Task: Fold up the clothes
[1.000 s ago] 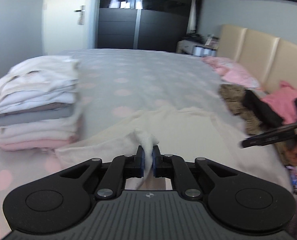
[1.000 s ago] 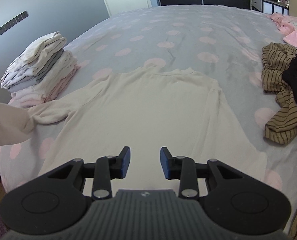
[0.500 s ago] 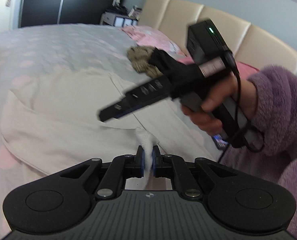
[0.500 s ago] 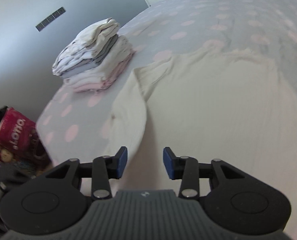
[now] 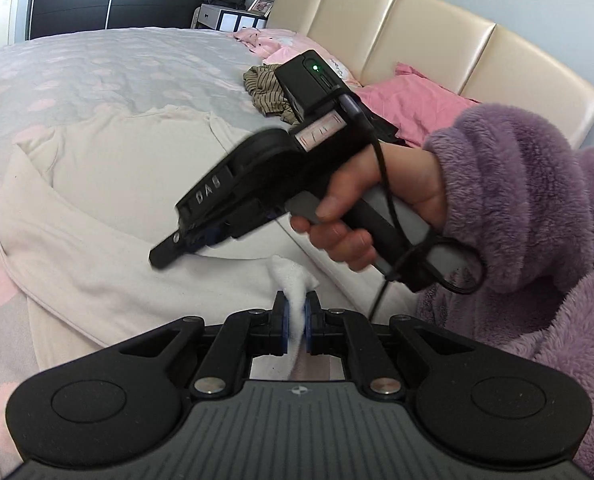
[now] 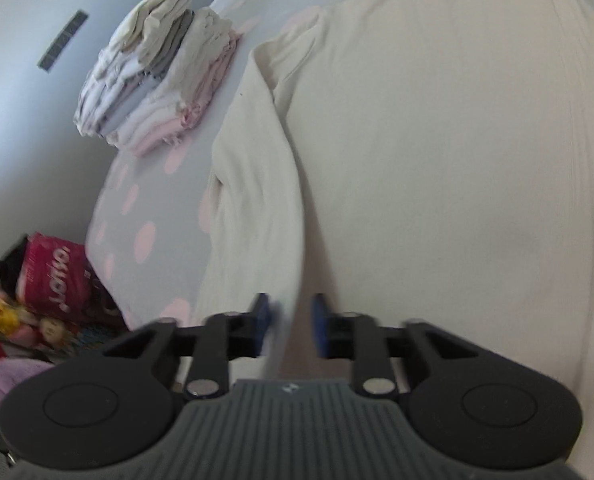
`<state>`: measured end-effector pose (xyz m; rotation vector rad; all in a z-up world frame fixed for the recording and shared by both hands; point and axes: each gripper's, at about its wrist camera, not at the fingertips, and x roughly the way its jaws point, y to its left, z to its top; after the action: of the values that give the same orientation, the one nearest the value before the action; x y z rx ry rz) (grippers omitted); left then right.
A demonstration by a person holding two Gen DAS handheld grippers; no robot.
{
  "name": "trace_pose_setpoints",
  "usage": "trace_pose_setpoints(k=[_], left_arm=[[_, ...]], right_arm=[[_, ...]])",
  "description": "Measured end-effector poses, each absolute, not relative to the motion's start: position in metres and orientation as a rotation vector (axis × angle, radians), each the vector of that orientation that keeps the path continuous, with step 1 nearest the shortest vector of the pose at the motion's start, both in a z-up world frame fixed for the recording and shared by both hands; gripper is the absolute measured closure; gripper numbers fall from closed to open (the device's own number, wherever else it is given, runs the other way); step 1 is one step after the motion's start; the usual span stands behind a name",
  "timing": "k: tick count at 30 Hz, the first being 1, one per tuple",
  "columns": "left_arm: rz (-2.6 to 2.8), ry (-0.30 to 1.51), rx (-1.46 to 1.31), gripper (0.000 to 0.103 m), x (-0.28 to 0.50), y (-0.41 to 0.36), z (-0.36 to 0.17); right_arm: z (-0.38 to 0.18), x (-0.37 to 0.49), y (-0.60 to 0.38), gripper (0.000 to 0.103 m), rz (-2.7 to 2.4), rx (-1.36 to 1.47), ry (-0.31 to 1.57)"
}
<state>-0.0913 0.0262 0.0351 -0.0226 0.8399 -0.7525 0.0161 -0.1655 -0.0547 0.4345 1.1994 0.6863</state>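
Left gripper (image 5: pixel 295 312), at the bottom centre of its own view, is clamped tight on a white tuft of cuff (image 5: pixel 291 276) with almost no gap between its blue pads. A second ago this cuff was out at the left side of the bed, near the stack of folded clothes (image 6: pixel 157 68). Now it has been carried across, so the sleeve (image 6: pixel 253 184) lies doubled over the cream long-sleeved top (image 5: pixel 137 168). The top is spread flat on the grey bedspread with pink dots (image 5: pixel 97 60) and fills the middle of both views. The right gripper (image 6: pixel 288 320) has swung down from above the top's hem to the folded sleeve. In its own blurred view the jaws are closing. A gap is visible between them, narrower than half a second ago, with the sleeve's long edge running down into it. The pads do not clearly press the cloth yet. From the left view the same gripper crosses mid-frame, held by a hand (image 5: pixel 377 208) in a purple fleece sleeve (image 5: pixel 517 200). Its tip hovers just above the cloth, beside the held cuff. This suggests the first sleeve fold is nearly laid and about to be secured. The other sleeve and the body folds look undone. A striped garment (image 5: pixel 265 88) and pink clothes (image 5: pixel 409 100) wait unfolded at upper right, by the headboard.
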Motion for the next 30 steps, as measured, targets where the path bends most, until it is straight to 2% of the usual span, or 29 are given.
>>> trace_pose_setpoints(k=[5,10,23,27,30], left_arm=[[-0.763,0.853,-0.054,0.098,-0.09,0.032,0.034],[-0.85,0.873,-0.072,0.098,-0.088,0.029,0.033],[-0.922,0.982,-0.011,0.097,-0.079,-0.006,0.011],[-0.86,0.998,-0.003,0.074,-0.069,-0.005,0.008],[-0.785,0.999,-0.011,0.066,-0.056,0.009,0.015]], right_arm=[[-0.022,0.014,-0.17,0.1,0.722,0.409,1.084],[0.004,-0.008,-0.193,0.1,0.643,0.337,1.045],[-0.037,-0.043,-0.216,0.101,0.458,0.043,1.186],[-0.049,-0.045,-0.219,0.101,0.415,-0.061,1.218],[-0.056,-0.043,-0.226,0.1,0.388,-0.073,1.241]])
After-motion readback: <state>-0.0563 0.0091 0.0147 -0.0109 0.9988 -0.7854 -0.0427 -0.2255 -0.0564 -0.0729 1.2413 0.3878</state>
